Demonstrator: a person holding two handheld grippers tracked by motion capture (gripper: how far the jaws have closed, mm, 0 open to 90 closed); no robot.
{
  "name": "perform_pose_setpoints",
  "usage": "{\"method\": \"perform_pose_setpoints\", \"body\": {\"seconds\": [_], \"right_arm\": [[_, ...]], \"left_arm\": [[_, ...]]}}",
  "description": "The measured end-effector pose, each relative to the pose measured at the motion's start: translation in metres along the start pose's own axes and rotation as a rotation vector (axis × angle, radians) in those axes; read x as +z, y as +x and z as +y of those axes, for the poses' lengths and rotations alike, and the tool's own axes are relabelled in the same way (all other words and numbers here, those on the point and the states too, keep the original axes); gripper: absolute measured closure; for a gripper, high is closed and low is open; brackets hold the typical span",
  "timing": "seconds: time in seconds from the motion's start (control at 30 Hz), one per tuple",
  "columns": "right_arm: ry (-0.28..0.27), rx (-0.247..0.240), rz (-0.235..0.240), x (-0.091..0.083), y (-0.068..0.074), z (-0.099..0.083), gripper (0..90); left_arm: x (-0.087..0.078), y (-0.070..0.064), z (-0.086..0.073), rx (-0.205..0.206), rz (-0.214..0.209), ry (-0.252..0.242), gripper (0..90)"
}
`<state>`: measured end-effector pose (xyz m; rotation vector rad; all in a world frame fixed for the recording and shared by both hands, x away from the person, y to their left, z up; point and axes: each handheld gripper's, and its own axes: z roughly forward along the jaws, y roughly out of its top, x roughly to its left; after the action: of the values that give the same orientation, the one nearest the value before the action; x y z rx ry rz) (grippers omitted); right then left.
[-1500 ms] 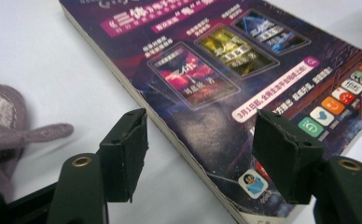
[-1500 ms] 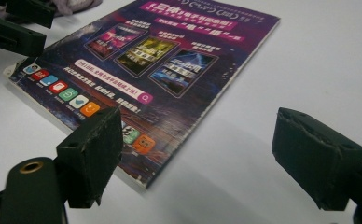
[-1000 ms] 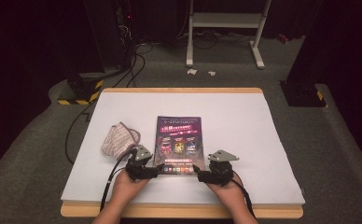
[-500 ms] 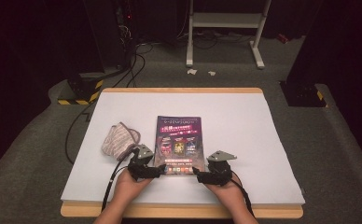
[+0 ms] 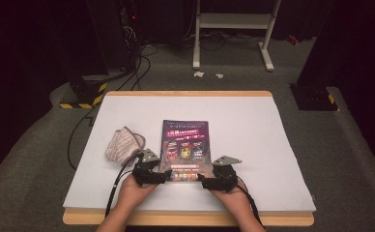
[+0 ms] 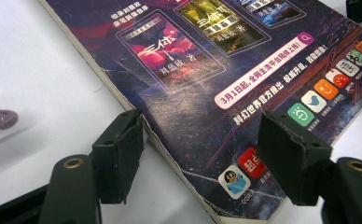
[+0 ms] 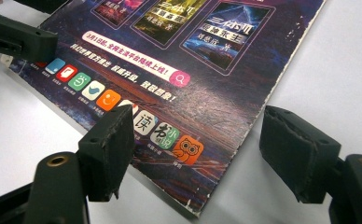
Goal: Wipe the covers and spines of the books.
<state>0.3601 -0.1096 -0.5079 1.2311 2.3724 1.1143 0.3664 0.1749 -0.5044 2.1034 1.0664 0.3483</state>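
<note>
Magazine [image 5: 184, 149] lies flat mid-surface [image 5: 253, 125]; my left tongs [image 6: 202, 154] and right tongs [image 7: 207, 154], both released, have barely moved, each straddling a near corner, nothing gripped yet.

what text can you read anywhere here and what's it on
"3月1日起,全网主流平台独播上线!" on the pink banner of the magazine cover.
"科幻世界官方推出 权威开源, 版权翻新!" beneath the banner, partly blurred.
"三体" and "刘慈欣 著" on the pictured book covers.
"读" on one app icon.
Icon captions: too small to read.
</note>
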Motion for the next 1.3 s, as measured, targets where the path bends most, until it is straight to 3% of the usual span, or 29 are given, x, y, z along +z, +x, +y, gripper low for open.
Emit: {"method": "perform_pose_setpoints", "body": {"seconds": [0.27, 0.53, 0.7, 0.9, 1.03, 1.07, 1.1, 1.13, 1.2, 1.23, 1.3], "right_arm": [[-0.003, 0.019, -0.009, -0.002, -0.005, -0.001, 27.3], [-0.009, 0.034, -0.054, -0.006, -0.013, -0.004, 27.5], [-0.016, 0.043, -0.056, -0.007, -0.014, -0.004, 30.0], [-0.075, 0.055, -0.055, -0.013, -0.013, -0.003, 33.6], [-0.129, 0.019, -0.057, -0.02, -0.008, 0.0, 34.4], [-0.15, 0.015, -0.034, -0.022, -0.007, 0.002, 47.0], [-0.173, 0.03, 0.09, -0.023, -0.007, 0.002, 45.0], [-0.167, 0.043, 0.178, -0.02, -0.002, 0.004, 43.9], [-0.143, -0.083, 0.07, -0.015, 0.022, 0.008, 43.6], [-0.134, -0.109, 0.064, -0.014, 0.03, 0.01, 42.7], [-0.146, -0.111, 0.048, -0.015, 0.034, 0.013, 41.7]], "left_arm": [[0.001, -0.003, 0.001, 0.01, 0.005, -0.002, 33.2], [0.007, -0.022, 0.005, 0.077, -0.01, -0.014, 36.2], [0.007, -0.022, 0.005, 0.078, -0.008, -0.016, 37.1], [0.006, -0.022, 0.004, 0.073, 0.002, -0.022, 38.3], [0.006, -0.022, 0.003, 0.075, 0.015, -0.027, 39.2], [0.006, -0.022, 0.003, 0.071, 0.009, -0.028, 39.7], [0.007, -0.022, 0.003, 0.066, 0.003, -0.031, 39.9], [0.007, -0.023, 0.003, 0.067, 0.004, -0.031, 39.9], [0.007, -0.023, 0.004, 0.066, 0.005, -0.028, 39.9], [0.007, -0.022, 0.004, 0.064, 0.003, -0.027, 39.9], [0.006, -0.021, 0.003, 0.065, 0.001, -0.028, 40.1]]}}
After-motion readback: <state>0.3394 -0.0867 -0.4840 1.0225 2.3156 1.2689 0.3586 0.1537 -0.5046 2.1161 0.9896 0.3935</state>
